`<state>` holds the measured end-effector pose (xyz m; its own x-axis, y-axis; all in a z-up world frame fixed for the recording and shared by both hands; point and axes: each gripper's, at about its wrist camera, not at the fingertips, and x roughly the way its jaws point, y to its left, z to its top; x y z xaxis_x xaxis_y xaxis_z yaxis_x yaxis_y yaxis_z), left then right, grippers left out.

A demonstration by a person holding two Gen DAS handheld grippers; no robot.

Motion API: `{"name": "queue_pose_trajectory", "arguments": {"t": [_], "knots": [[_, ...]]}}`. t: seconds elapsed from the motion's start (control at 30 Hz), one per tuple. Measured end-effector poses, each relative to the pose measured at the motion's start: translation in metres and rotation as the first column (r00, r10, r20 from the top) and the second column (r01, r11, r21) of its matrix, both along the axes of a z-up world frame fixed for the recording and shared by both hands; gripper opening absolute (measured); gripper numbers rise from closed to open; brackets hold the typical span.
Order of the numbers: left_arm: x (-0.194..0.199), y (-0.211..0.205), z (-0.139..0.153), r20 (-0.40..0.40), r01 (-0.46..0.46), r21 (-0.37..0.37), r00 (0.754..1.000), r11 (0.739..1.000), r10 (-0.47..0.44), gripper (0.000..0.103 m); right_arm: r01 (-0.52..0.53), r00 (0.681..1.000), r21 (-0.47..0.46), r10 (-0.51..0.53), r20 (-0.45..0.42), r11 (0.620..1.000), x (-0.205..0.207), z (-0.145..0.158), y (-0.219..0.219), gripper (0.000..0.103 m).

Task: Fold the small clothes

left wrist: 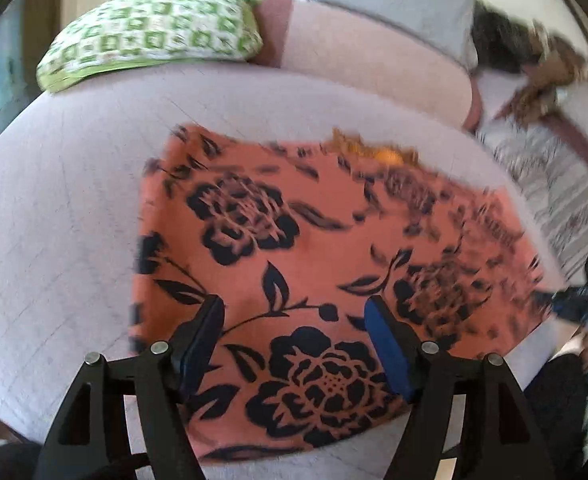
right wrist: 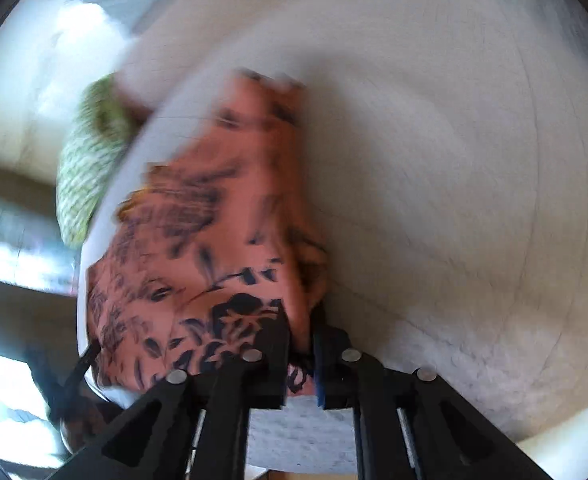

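While I watch both wrist views, this is what I read off them:

Garment: the orange cloth with dark flowers (left wrist: 313, 240) lies spread on the pale bed cover (left wrist: 54, 220), near its middle, and looks folded into a rough rectangle.
Left gripper: my left gripper (left wrist: 294, 312) hangs over the near part of the cloth with its jaws wide apart; I see only flat fabric between the blue pads and nothing gripped.
Right gripper: my right gripper (right wrist: 299, 320) has its jaws drawn close together on a raised ridge of the cloth's near right edge; the view is badly blurred, but fabric sits pinched between the pads.
Far left: a green-and-white patterned pillow (left wrist: 154, 28) rests on the bed beyond the cloth, apart from it.
Far right: a striped fabric (left wrist: 553, 184) lies past the bed cover's edge.
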<state>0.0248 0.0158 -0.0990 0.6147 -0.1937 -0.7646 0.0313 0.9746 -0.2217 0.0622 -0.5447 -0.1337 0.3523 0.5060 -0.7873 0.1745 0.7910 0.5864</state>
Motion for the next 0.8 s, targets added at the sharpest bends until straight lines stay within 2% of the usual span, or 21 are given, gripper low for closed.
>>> {"name": "queue_pose_trajectory", "arguments": {"t": [0.03, 0.07, 0.1, 0.17, 0.2, 0.27, 0.37, 0.4, 0.43, 0.47, 0.57, 0.63, 0.67, 0.7, 0.73, 0.77, 0.8], "knots": [[-0.006, 0.009, 0.009, 0.026, -0.018, -0.029, 0.999, 0.999, 0.019, 0.073, -0.017, 1.000, -0.026, 0.018, 0.025, 1.000, -0.002, 0.010, 0.002, 0.041], [-0.014, 0.021, 0.018, 0.053, -0.049, -0.057, 0.997, 0.997, 0.052, 0.073, -0.037, 0.998, -0.079, 0.042, 0.052, 0.996, -0.003, 0.023, 0.006, 0.083], [-0.020, 0.035, 0.024, 0.063, -0.088, -0.075, 0.994, 0.993, 0.093, 0.073, -0.036, 0.995, -0.149, 0.048, 0.082, 0.988, -0.005, 0.037, 0.009, 0.093], [-0.030, 0.063, 0.023, 0.009, -0.174, -0.144, 0.984, 0.974, 0.178, 0.073, 0.018, 0.984, -0.272, 0.031, 0.174, 0.962, -0.009, 0.063, 0.013, 0.093], [-0.033, 0.074, 0.018, -0.038, -0.204, -0.194, 0.979, 0.959, 0.201, 0.073, 0.032, 0.974, -0.289, 0.035, 0.223, 0.957, -0.010, 0.075, 0.017, 0.093], [-0.043, 0.085, 0.004, -0.112, -0.237, -0.273, 0.971, 0.932, 0.214, 0.073, 0.021, 0.959, -0.266, 0.055, 0.277, 0.964, -0.009, 0.089, 0.030, 0.093], [-0.051, 0.076, -0.008, -0.142, -0.231, -0.250, 0.969, 0.940, 0.200, 0.070, -0.035, 0.937, -0.263, 0.123, 0.326, 0.964, -0.003, 0.098, 0.064, 0.093], [-0.050, 0.072, -0.010, -0.152, -0.224, -0.242, 0.970, 0.944, 0.191, 0.062, -0.059, 0.934, -0.264, 0.146, 0.326, 0.963, 0.001, 0.095, 0.074, 0.093], [-0.048, 0.069, -0.013, -0.177, -0.218, -0.240, 0.968, 0.946, 0.178, 0.021, -0.076, 0.937, -0.263, 0.159, 0.312, 0.962, 0.005, 0.091, 0.082, 0.093], [-0.046, 0.067, -0.016, -0.212, -0.227, -0.235, 0.961, 0.945, 0.178, 0.004, -0.080, 0.939, -0.260, 0.160, 0.304, 0.962, 0.006, 0.088, 0.090, 0.093], [-0.057, 0.068, 0.000, -0.156, -0.248, -0.231, 0.964, 0.941, 0.216, 0.004, -0.077, 0.937, -0.230, 0.149, 0.316, 0.970, 0.010, 0.084, 0.105, 0.093], [-0.055, 0.076, -0.023, -0.232, -0.293, -0.197, 0.941, 0.936, 0.246, 0.005, -0.067, 0.945, -0.224, 0.134, 0.298, 0.972, 0.011, 0.075, 0.103, 0.093], [-0.053, 0.085, -0.045, -0.306, -0.329, -0.209, 0.916, 0.921, 0.259, 0.009, -0.068, 0.955, -0.219, 0.127, 0.269, 0.973, 0.012, 0.066, 0.104, 0.093], [-0.054, 0.092, -0.047, -0.312, -0.346, -0.253, 0.913, 0.904, 0.262, 0.010, -0.067, 0.960, -0.206, 0.119, 0.252, 0.976, 0.011, 0.059, 0.101, 0.093], [-0.054, 0.094, -0.039, -0.316, -0.348, -0.262, 0.912, 0.900, 0.261, 0.017, -0.061, 0.966, -0.184, 0.105, 0.238, 0.981, 0.011, 0.054, 0.098, 0.093], [-0.052, 0.092, -0.025, -0.296, -0.338, -0.242, 0.918, 0.910, 0.263, 0.036, -0.056, 0.967, -0.171, 0.096, 0.234, 0.984, 0.009, 0.051, 0.094, 0.093], [-0.049, 0.089, -0.012, -0.257, -0.317, -0.228, 0.931, 0.920, 0.257, 0.045, -0.055, 0.967, -0.153, 0.091, 0.238, 0.987, 0.010, 0.050, 0.091, 0.093]]}}
